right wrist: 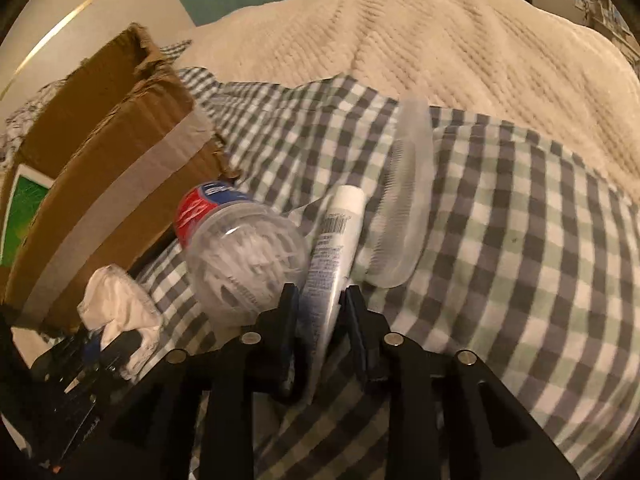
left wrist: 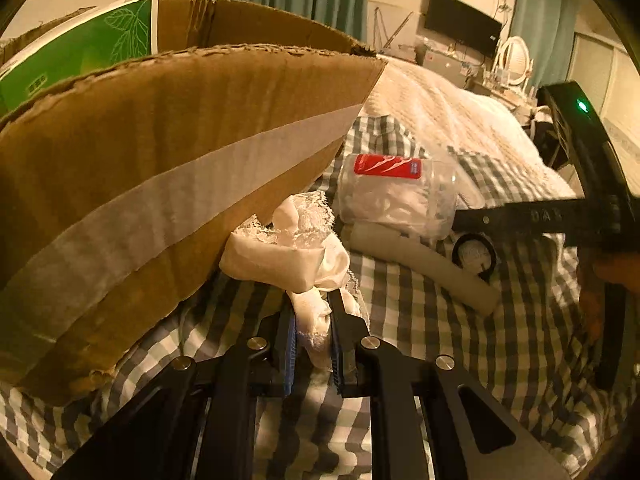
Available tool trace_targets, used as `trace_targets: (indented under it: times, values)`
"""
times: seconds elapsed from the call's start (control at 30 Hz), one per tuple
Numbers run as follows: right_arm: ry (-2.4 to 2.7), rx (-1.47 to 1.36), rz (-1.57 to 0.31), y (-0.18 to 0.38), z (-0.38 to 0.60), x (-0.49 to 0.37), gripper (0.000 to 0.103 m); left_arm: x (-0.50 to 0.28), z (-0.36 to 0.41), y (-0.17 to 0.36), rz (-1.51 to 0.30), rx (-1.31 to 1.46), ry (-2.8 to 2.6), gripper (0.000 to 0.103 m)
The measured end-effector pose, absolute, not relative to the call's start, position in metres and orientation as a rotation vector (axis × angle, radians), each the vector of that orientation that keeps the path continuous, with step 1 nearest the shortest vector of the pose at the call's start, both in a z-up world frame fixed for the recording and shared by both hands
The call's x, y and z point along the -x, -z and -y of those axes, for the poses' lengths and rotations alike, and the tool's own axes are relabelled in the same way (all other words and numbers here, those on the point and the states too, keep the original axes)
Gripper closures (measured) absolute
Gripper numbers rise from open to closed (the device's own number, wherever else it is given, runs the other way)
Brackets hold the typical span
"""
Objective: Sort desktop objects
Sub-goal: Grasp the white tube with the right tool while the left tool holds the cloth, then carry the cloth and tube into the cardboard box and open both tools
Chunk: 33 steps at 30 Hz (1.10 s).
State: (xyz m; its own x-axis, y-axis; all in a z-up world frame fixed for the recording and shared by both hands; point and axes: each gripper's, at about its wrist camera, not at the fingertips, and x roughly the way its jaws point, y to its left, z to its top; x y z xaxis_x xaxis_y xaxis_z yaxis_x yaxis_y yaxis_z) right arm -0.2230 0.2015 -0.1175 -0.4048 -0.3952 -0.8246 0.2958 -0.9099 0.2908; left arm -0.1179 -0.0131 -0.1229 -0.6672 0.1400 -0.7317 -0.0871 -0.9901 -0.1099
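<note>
My left gripper (left wrist: 312,320) is shut on a bunched white lace cloth (left wrist: 296,248), which rests against the side of a cardboard box (left wrist: 160,168). In the right wrist view, my right gripper (right wrist: 320,300) is shut on the lower end of a white tube (right wrist: 340,232) with a barcode, lying on the checked sheet (right wrist: 520,260). A clear plastic jar (right wrist: 244,248) with a red label lies on its side just left of the tube, touching it. The same jar (left wrist: 396,196) and tube (left wrist: 424,268) lie to the right of the cloth in the left wrist view.
A clear plastic comb (right wrist: 408,200) lies just beyond the tube. A green carton (left wrist: 80,52) stands inside the box. A small black ring (left wrist: 476,258) sits beside the tube. A cream quilt (right wrist: 440,40) covers the bed behind the sheet.
</note>
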Motion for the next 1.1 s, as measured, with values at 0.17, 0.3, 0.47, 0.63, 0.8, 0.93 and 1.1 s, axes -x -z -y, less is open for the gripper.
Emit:
trace_targets:
  times: [0.17, 0.3, 0.47, 0.63, 0.8, 0.93, 1.1]
  values:
    - [2.422, -1.323, 0.121, 0.09, -0.211, 0.191, 0.088, 0.112, 0.014, 0.112, 0.142, 1.162, -2.761, 0.089]
    - [2.428, -1.317, 0.065, 0.067, -0.208, 0.159, 0.088, 0.096, 0.017, 0.093, 0.169, 1.129, -2.757, 0.089]
    - [2.412, -1.294, -0.018, 0.042, -0.192, 0.117, 0.089, 0.082, 0.014, 0.071, 0.094, 1.061, -2.748, 0.089]
    - [2.4, -1.295, -0.146, 0.032, -0.172, 0.08, 0.089, 0.068, 0.017, 0.053, 0.026, 1.055, -2.734, 0.089]
    - [2.428, -1.173, -0.127, -0.011, -0.162, 0.065, 0.089, 0.059, 0.03, 0.017, 0.041, 0.956, -2.74, 0.089]
    - [2.419, -0.983, -0.037, -0.066, -0.142, 0.071, 0.089, 0.071, 0.06, -0.035, 0.059, 0.813, -2.802, 0.089]
    - [2.336, -0.911, 0.001, -0.097, -0.091, 0.117, 0.089, 0.121, 0.108, -0.062, 0.032, 0.861, -2.857, 0.089]
